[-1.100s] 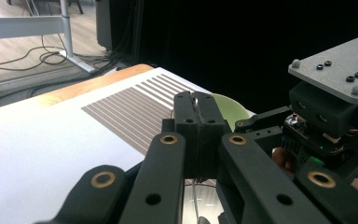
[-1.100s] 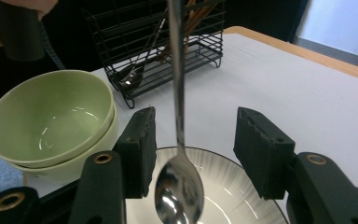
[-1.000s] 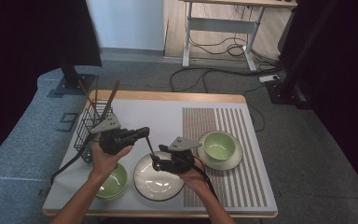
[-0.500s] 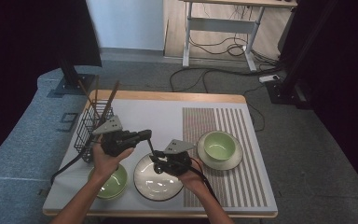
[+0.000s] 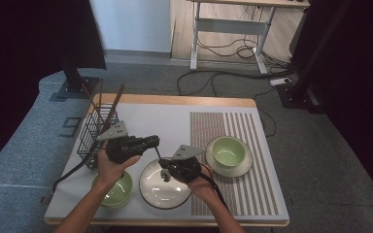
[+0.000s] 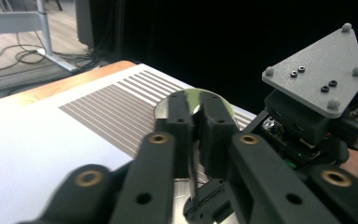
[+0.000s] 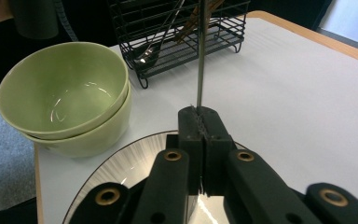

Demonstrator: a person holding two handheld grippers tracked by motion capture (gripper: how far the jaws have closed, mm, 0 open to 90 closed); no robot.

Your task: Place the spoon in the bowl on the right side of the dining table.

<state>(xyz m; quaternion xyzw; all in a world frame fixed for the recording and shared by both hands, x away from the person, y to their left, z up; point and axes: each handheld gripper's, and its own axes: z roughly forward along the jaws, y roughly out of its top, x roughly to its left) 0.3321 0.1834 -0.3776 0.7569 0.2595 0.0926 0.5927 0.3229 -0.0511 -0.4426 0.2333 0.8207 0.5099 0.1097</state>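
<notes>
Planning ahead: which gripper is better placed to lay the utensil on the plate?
Right: the right gripper clamps the utensil above the plate; the left gripper has just been opening its jaws, utensil between them.

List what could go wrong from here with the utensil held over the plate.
The right gripper has just closed on the metal utensil while the jaws of the left gripper have just been opening: it may pivot or slip and clatter onto the plate. Its long end might catch the wire basket.

A black wire basket [image 5: 93,133] of utensils, stacked green bowls [image 7: 65,95] and a green bowl on a saucer [image 5: 228,151].
</notes>
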